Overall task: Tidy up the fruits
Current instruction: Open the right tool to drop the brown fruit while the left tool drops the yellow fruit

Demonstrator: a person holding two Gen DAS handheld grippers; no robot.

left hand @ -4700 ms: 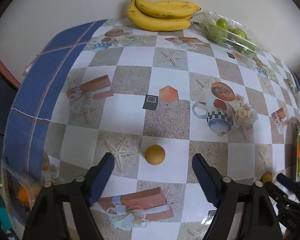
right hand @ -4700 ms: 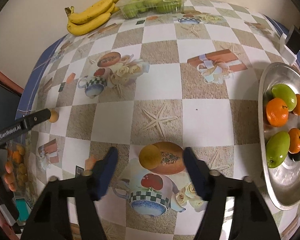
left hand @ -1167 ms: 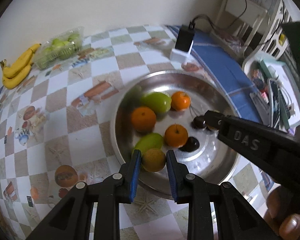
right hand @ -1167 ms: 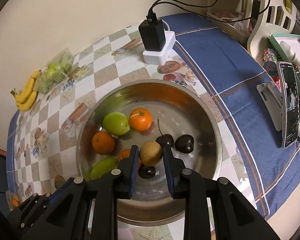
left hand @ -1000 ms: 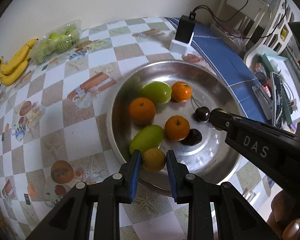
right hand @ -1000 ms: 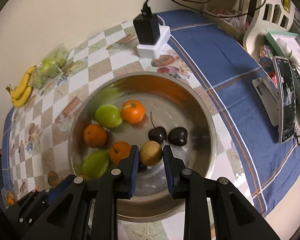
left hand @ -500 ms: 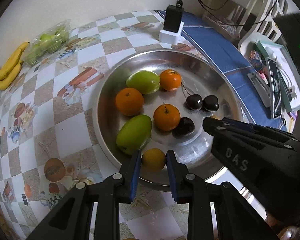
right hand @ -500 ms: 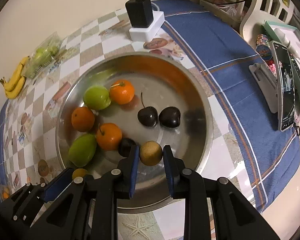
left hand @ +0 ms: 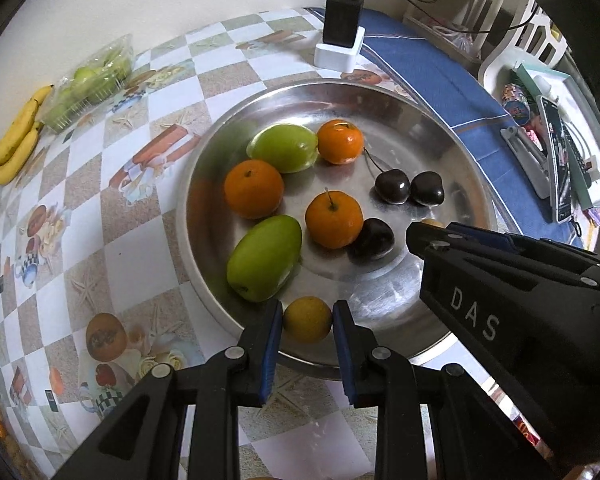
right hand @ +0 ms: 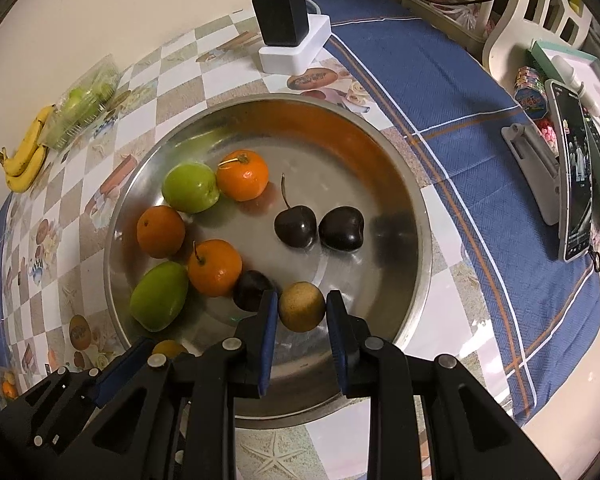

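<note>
Both tongs pointed down over a steel bowl (right hand: 418,216) on the bench (left hand: 100,216). The left tongs (left hand: 306,320) pinched a yellow fruit (left hand: 307,319) above the near rim; the right tongs (right hand: 302,312) pinched a brownish fruit (right hand: 301,306) beside oranges (right hand: 214,267), green fruits (right hand: 190,187) and cherries (right hand: 295,221).

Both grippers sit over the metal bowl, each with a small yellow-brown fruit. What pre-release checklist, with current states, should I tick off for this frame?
1. Left gripper shut on its yellow fruit: ok.
2. Right gripper shut on its brownish fruit: ok.
3. Both fruits above the metal bowl, inside its rim: ok.
4. Bare bowl floor beneath the right fruit: ok, though a dark cherry lies close on its left.
5. Left fruit clear of the green mango: ok, narrow gap.
6. Height of the fruits above the bowl floor: cannot tell.
</note>
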